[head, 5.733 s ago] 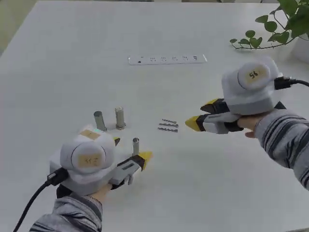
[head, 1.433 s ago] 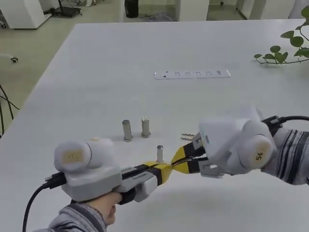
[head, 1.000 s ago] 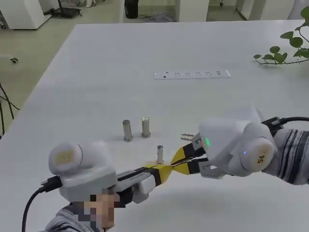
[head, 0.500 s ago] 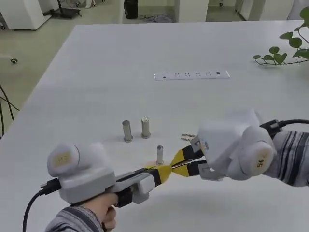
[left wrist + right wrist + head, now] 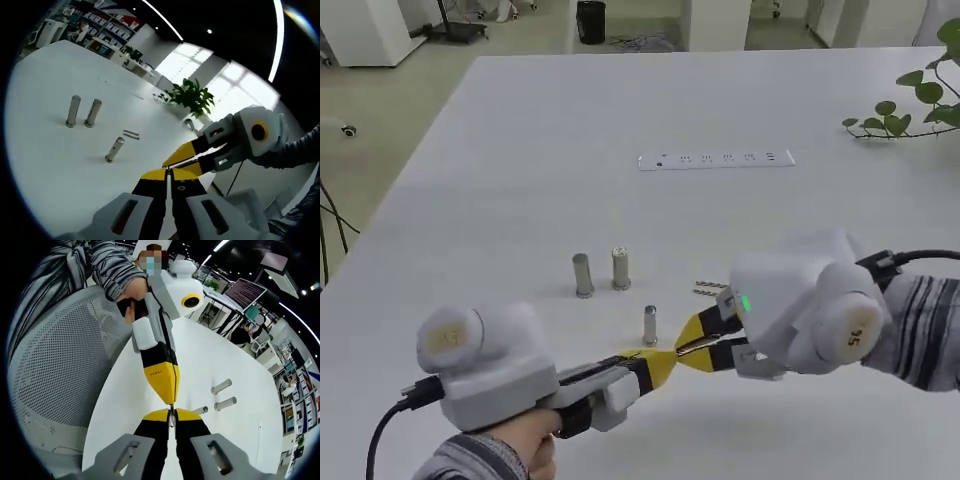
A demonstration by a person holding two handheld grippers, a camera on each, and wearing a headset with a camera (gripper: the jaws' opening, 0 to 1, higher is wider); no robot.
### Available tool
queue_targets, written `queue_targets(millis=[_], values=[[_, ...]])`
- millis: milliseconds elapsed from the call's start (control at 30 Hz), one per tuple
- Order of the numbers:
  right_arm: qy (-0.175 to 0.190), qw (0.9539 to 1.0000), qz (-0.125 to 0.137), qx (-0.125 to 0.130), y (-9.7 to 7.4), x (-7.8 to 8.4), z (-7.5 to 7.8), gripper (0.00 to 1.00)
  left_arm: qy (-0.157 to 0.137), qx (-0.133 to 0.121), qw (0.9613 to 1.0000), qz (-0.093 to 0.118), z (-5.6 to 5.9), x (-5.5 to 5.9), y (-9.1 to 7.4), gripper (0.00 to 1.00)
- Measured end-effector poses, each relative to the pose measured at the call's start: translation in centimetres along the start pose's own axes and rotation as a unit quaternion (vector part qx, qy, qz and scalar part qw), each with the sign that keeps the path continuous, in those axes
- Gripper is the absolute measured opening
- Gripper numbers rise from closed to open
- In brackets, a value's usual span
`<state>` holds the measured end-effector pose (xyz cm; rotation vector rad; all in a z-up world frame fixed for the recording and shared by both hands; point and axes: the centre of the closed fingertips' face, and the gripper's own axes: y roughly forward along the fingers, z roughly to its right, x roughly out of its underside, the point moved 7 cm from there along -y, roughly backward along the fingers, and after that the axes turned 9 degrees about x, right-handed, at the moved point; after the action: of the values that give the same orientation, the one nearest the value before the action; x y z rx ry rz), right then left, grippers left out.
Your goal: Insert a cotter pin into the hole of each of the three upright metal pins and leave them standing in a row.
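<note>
Three upright metal pins stand on the white table: two side by side (image 5: 582,275) (image 5: 621,268) and one nearer (image 5: 650,325). In front of the near pin my left gripper (image 5: 655,368) and right gripper (image 5: 692,345) meet tip to tip above the table. A thin cotter pin (image 5: 675,352) bridges their yellow tips, and both look shut on it. In the right gripper view the cotter pin (image 5: 171,417) sits between the shut jaws, against the left gripper's tip. Loose cotter pins (image 5: 712,288) lie on the table right of the metal pins.
A white power strip (image 5: 716,160) lies farther back on the table (image 5: 520,150). A potted plant (image 5: 910,100) reaches in at the far right. A grey mesh chair (image 5: 50,365) stands at the near table edge. A cable (image 5: 390,430) trails from the left gripper.
At first the grippers were apart and open, with the cotter pins all on the table. Over the last second they stay joined tip to tip on one cotter pin, barely moving.
</note>
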<state>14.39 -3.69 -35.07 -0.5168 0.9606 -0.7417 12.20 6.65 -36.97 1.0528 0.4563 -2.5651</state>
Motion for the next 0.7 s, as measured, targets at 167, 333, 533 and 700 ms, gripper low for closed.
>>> queue_targets(millis=[167, 333, 533, 700], values=[[0.01, 0.9999, -0.005, -0.005, -0.1, 0.5, -0.3, 0.0, 0.07, 0.001, 0.9967, -0.042, 0.2, 0.2, 0.0, 0.0], [0.013, 0.9997, -0.011, -0.016, -0.2, 0.8, -0.7, 0.0, 0.135, -0.001, 0.9876, -0.079, 0.3, 0.4, 0.0, 0.0], [0.016, 0.9996, -0.011, -0.022, -0.2, 0.9, -0.9, 0.0, 0.216, -0.007, 0.9688, -0.121, 0.6, 0.6, -0.4, 0.0], [0.016, 0.9993, -0.014, -0.03, -0.2, 1.0, -1.1, 0.0, 0.261, -0.012, 0.9547, -0.142, 0.6, 0.7, -0.3, 0.0]])
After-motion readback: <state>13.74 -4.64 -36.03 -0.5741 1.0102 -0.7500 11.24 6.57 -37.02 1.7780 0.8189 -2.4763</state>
